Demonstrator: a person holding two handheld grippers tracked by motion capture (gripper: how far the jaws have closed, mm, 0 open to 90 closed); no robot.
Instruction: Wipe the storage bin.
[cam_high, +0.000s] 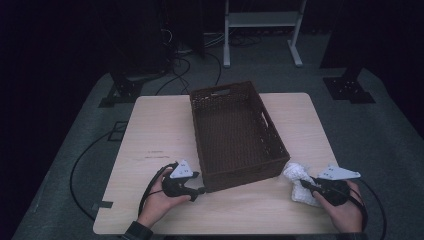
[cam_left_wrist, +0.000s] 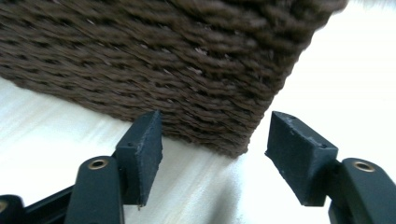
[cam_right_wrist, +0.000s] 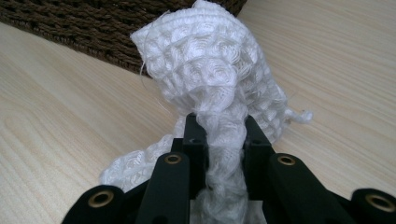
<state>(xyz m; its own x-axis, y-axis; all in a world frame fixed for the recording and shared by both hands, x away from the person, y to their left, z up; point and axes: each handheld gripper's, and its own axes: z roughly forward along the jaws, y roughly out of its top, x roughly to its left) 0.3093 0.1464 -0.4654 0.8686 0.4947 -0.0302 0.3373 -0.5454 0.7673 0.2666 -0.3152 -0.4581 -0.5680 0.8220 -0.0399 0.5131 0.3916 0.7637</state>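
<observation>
Between the right claw's (cam_right_wrist: 219, 135) jaws, crumpled white waffle-weave cloth (cam_right_wrist: 210, 74)

- In the left gripper view, the brown basket (cam_left_wrist: 177, 60) ran off the top and left edges, its weave smeared by blur.
- The white cloth (cam_right_wrist: 210, 79) hid the pads of the right gripper (cam_right_wrist: 219, 135) where they pinched it.
- In the high view, the hand (cam_high: 345, 207) and gripper covered part of the cloth.
- The bench (cam_high: 150, 140) had its near edge partly cut off below.
</observation>
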